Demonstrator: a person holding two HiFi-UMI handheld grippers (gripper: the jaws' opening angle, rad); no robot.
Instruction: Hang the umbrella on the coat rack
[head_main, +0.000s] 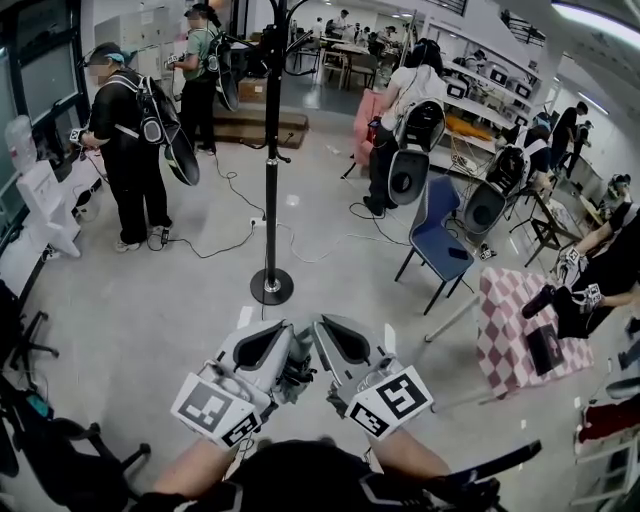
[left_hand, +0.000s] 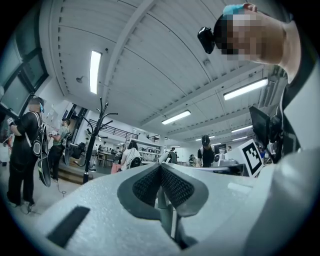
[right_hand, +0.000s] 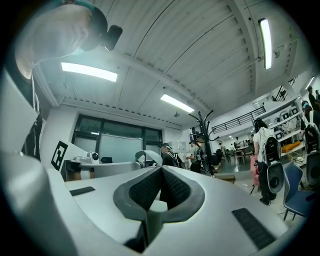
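The black coat rack (head_main: 272, 150) stands on its round base (head_main: 271, 287) on the grey floor straight ahead of me. It also shows in the left gripper view as the coat rack (left_hand: 92, 145) and in the right gripper view as the coat rack (right_hand: 204, 142). My left gripper (head_main: 286, 333) and right gripper (head_main: 321, 331) are held side by side low in the head view, pointing toward the rack and well short of it. The left gripper (left_hand: 161, 168) has its ribbed pads pressed together with nothing between them, as does the right gripper (right_hand: 161, 170). No umbrella can be made out.
A blue chair (head_main: 437, 240) and a table under a pink checked cloth (head_main: 520, 320) stand to the right. Several people with backpacks stand around, one at the left (head_main: 135, 150). Cables (head_main: 235, 235) trail across the floor. White equipment (head_main: 45, 205) lines the left wall.
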